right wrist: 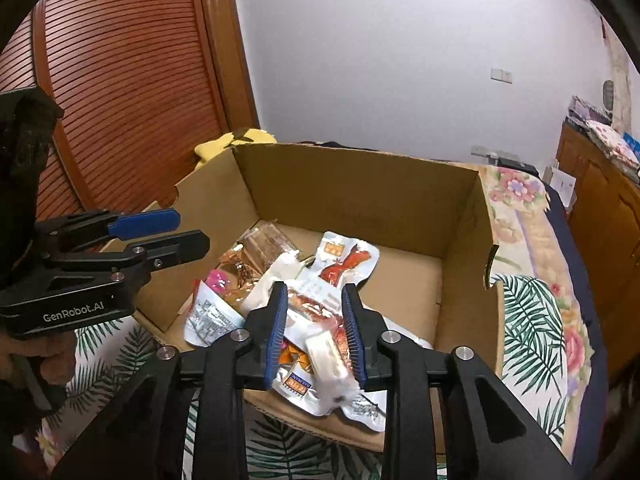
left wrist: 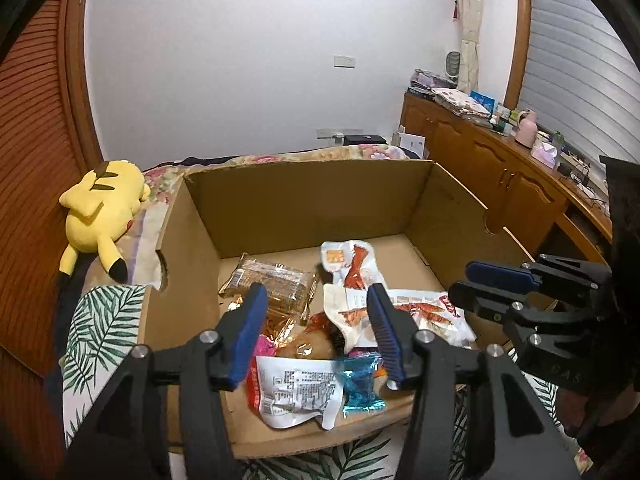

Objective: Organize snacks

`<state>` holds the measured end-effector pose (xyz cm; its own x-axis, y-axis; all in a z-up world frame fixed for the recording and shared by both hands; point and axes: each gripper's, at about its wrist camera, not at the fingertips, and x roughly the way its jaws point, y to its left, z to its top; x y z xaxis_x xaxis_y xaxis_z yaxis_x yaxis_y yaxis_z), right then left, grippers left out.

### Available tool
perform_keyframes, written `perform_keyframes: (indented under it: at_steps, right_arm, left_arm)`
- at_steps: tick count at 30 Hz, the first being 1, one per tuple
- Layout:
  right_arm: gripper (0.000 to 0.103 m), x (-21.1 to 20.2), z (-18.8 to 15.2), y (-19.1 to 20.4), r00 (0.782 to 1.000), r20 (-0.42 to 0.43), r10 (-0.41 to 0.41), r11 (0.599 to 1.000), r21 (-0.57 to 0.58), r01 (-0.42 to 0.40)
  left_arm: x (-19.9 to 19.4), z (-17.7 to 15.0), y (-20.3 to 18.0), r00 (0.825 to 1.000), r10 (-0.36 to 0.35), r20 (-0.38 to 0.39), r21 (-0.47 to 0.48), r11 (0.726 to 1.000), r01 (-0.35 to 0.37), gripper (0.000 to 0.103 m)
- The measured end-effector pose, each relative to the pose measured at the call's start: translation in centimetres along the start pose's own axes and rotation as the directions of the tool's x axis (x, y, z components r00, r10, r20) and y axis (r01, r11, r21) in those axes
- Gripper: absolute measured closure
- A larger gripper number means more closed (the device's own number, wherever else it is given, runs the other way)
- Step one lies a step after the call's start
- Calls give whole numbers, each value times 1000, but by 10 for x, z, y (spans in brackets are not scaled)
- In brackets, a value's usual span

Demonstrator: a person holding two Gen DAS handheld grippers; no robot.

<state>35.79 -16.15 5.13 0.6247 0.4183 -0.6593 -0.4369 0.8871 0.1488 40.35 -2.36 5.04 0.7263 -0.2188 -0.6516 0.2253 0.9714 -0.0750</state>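
Note:
An open cardboard box [left wrist: 304, 204] lies on the bed and holds a pile of snack packets. Among them are a clear pack of brown crackers [left wrist: 268, 284], a white pouch with a red picture [left wrist: 348, 264], a red-and-white packet [left wrist: 296, 396] and a blue wrapper [left wrist: 360, 388]. My left gripper [left wrist: 316, 300] hangs open over the pile with nothing between its pads. My right gripper [right wrist: 314, 292] is over the box's near edge, jaws apart. A small white packet [right wrist: 328, 356] lies loose between its fingers, blurred and not pressed by both pads. Each gripper shows in the other's view: right gripper [left wrist: 460, 282], left gripper [right wrist: 192, 230].
A yellow plush toy [left wrist: 100, 216] lies left of the box on the floral bedding. A leaf-patterned cloth [left wrist: 104, 320] is under the box's near side. A louvred wooden door [right wrist: 128, 80] is at the left and a cluttered wooden cabinet [left wrist: 500, 168] at the right.

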Motion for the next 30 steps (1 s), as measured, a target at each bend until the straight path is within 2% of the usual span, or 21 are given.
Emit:
perform_keyframes:
  at_steps: [11, 16, 21, 23, 30]
  right_arm:
    - [67, -25, -7, 13, 999, 36, -16, 1000, 17, 15]
    - [56, -44, -15, 19, 997, 59, -45, 999, 33, 43]
    - [47, -66, -23, 24, 994, 80, -78, 996, 47, 75]
    - [45, -77, -27, 28, 991, 96, -90, 995, 51, 86]
    - [24, -108, -36, 42, 984, 140, -111, 993, 55, 105]
  left_arm:
    - [-37, -13, -2, 999, 25, 37, 8, 1000, -26, 46]
    - [-64, -22, -6, 997, 50, 58, 10, 999, -51, 43]
    - [-92, -33, -10, 994, 57, 90, 12, 998, -59, 33]
    - [-105, -37, -12, 992, 66, 105, 22, 997, -69, 32]
    - [-144, -52, -24, 988, 72, 136, 34, 996, -77, 29]
